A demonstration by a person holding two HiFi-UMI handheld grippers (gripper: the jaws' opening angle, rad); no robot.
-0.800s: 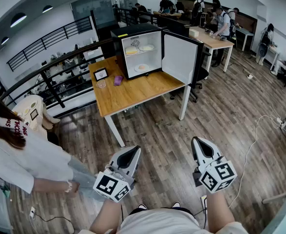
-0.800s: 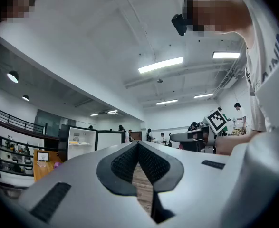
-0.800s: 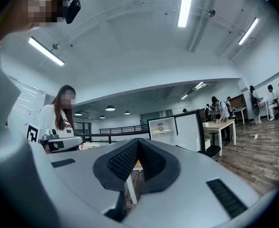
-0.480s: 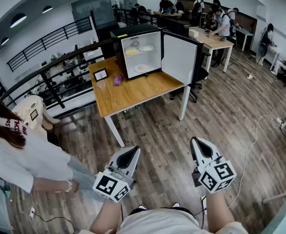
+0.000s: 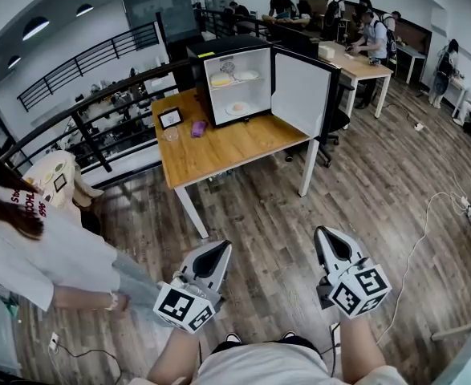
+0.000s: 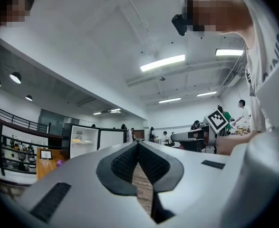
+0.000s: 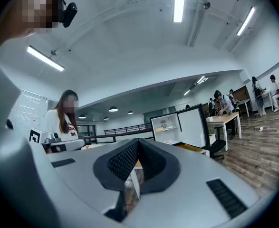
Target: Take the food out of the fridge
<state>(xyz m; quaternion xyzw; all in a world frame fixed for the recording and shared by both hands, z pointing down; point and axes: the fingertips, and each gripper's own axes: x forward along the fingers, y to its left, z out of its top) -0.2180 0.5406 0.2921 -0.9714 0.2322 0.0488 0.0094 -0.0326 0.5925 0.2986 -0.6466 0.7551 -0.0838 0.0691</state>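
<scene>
The left gripper and right gripper hover, jaws closed and empty (the open fridge stands well apart).

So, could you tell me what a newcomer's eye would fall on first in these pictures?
The small black fridge with its door swung open stands on the light wooden table straight ahead, with plates of food on its white shelves. In the foreground, the left gripper and right gripper point towards it, jaws shut and empty.
</scene>
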